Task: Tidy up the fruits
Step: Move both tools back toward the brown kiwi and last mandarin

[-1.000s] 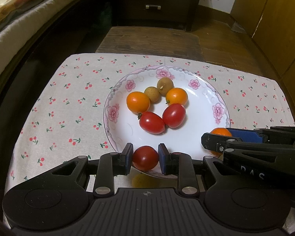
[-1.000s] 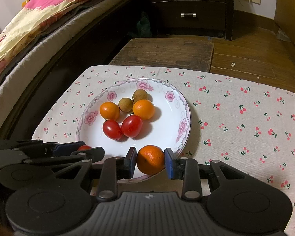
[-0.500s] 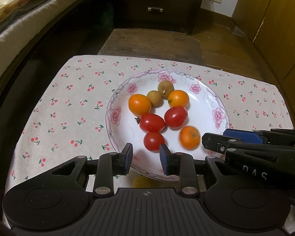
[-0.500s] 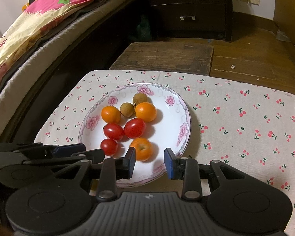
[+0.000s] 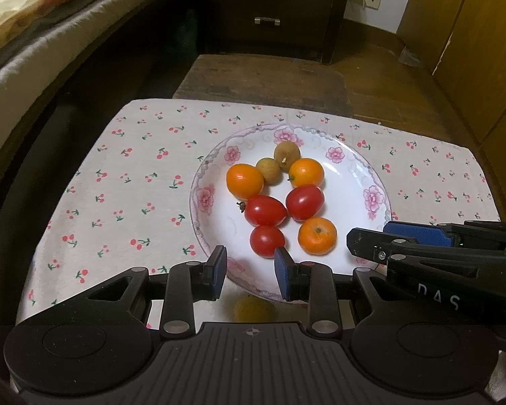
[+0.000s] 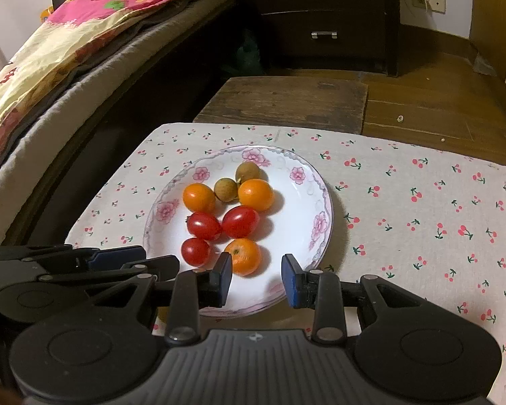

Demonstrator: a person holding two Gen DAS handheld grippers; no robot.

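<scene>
Left wrist view, tablecloth [image 5: 124, 182]: pale fabric printed with small red cherries, lying under the plate and spreading well past it on every side.
Plate [image 5: 354, 182]: white, shallow, with pink flowers around the rim; the landmark for all that follows.
Left gripper [image 5: 250, 271]: over the plate's near rim, blue pads parted, nothing between them.
Right gripper [image 6: 257, 278]: also over the plate's near rim, to the right of the left one, blue pads parted with only bare plate between them.
Orange tomatoes [image 5: 244, 181]: two, on the far half of the plate, one on each side of the longans.
Red tomatoes [image 5: 264, 210]: two oval ones touching at the plate's middle, and a third, rounder one [image 5: 267, 240] nearer the near rim.
Small mandarin [image 5: 317, 235]: inside the plate's near half, just right of the rounder red tomato.
Longans [image 5: 268, 169]: two brown ones, touching, nearest the plate's far rim.
Yellowish fruit [image 5: 253, 308]: off the plate, on the cloth just outside its near rim, partly hidden by the left gripper's body.
</scene>
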